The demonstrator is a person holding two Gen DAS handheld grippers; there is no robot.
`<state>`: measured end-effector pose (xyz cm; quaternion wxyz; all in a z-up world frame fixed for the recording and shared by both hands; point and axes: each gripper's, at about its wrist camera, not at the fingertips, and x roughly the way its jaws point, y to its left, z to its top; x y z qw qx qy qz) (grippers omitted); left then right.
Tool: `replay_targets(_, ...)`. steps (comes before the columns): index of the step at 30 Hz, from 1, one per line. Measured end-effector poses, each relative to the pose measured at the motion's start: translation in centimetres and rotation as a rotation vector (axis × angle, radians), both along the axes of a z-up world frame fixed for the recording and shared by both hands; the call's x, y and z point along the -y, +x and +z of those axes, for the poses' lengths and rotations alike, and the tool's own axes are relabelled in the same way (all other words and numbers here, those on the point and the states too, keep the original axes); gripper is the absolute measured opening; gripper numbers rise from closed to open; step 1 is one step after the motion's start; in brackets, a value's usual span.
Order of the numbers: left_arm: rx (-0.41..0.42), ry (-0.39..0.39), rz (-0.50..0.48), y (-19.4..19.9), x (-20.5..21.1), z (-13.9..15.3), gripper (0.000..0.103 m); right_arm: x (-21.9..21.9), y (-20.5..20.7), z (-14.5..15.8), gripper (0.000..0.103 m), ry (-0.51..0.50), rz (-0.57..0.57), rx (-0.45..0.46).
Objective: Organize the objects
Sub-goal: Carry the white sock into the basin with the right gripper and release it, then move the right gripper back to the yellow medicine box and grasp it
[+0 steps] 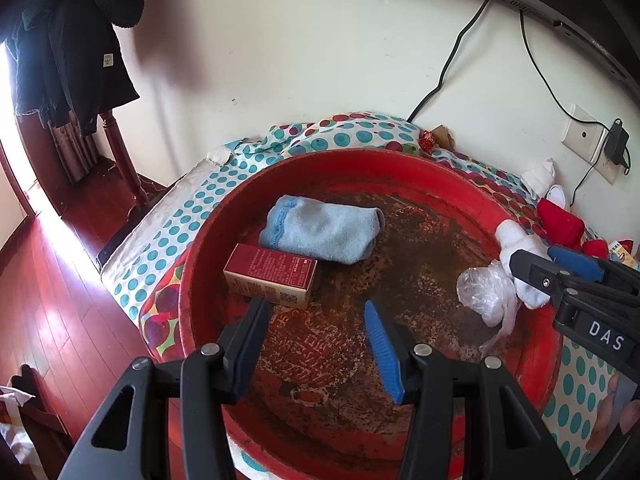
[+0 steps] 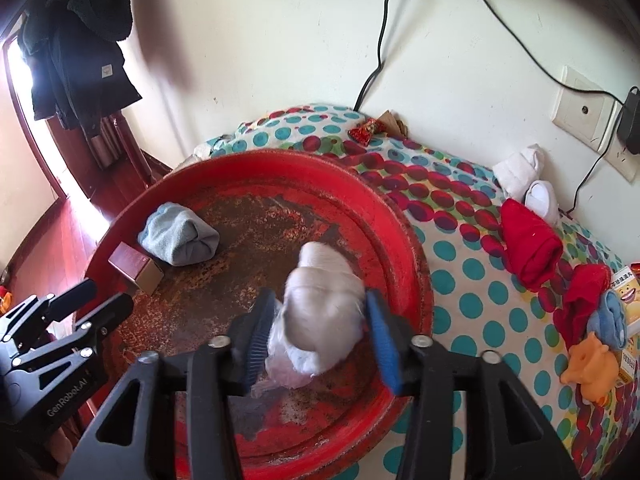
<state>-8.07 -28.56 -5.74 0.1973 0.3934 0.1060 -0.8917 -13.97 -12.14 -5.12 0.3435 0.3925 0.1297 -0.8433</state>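
A large red basin point(image 1: 200, 280) point(image 2: 408, 248) with a worn, rusty bottom sits on a polka-dot cloth. In it lie a rolled light blue sock point(image 1: 320, 230) point(image 2: 178, 238) and a red and tan box point(image 1: 270, 276) point(image 2: 136, 268). My left gripper point(image 1: 316, 312) is open and empty above the basin, near the box. My right gripper point(image 2: 318, 312) point(image 1: 540, 264) is shut on a rolled white sock point(image 2: 320, 308) point(image 1: 520, 264) over the basin's right side, with crumpled clear plastic point(image 1: 480, 292) point(image 2: 284, 368) beneath it.
On the cloth right of the basin lie red socks point(image 2: 528, 240), a white sock roll point(image 2: 520, 172), a blue sock point(image 2: 610, 320), an orange toy point(image 2: 588, 364) and a yellow box point(image 2: 628, 292). The wall has cables and a socket point(image 2: 580, 104). Dark coats point(image 1: 68, 48) hang at left.
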Motion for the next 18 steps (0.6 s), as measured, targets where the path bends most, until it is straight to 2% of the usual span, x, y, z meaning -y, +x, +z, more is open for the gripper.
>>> replay_targets(1,-0.002,-0.001,-0.002,0.0,-0.1,0.1,0.051,-0.1,0.1,0.3,0.066,-0.006,-0.002,-0.009)
replay_targets(10,0.005,-0.031,-0.026,-0.1,-1.0,0.1,0.051,-3.6,1.1,2.1,0.069,-0.073,-0.016,-0.03)
replay_targets(13,0.01,-0.042,-0.039,-0.2,-1.5,0.0,0.051,-6.2,0.9,1.8,0.07,-0.071,-0.051,-0.033)
replay_targets(18,0.015,-0.062,-0.059,-0.3,-2.4,-0.1,0.051,-12.6,-1.4,0.5,0.07,-0.045,-0.173,-0.031)
